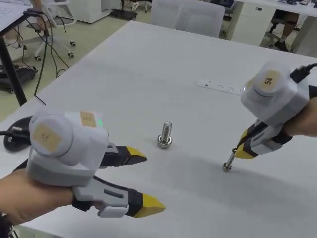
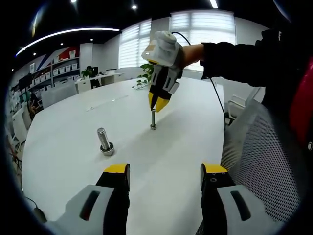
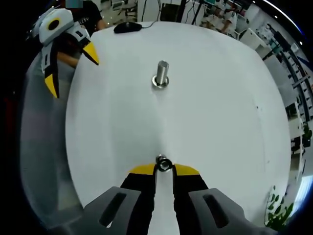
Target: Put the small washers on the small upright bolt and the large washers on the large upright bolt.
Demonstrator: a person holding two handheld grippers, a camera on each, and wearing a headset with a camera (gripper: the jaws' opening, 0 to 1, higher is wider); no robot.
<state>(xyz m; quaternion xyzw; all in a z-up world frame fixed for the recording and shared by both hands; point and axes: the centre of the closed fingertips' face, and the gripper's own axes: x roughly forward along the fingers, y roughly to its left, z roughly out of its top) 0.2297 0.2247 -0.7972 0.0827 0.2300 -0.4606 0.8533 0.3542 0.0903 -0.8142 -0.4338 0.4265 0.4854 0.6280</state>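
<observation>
Seating a small washer (image 3: 163, 162) on the small bolt (image 1: 228, 162), the right gripper (image 3: 164, 170) pinched it; release seemed next. Left gripper (image 2: 165, 170), at the bolt's 8 o'clock, gaped empty.

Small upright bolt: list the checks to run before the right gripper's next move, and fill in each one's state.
1. Slim silver small bolt standing upright on the white table: ok, judged from the left gripper view.
2. Right gripper centred on the small bolt's top: ok, its yellow tips flank the top.
3. What sits between its nearly closed jaws, a washer or the bolt's own tip: cannot tell.
4. Thick silver large bolt upright and apart from the small bolt: ok.
5. Left gripper open, holding nothing and apart from both bolts: ok.
</observation>
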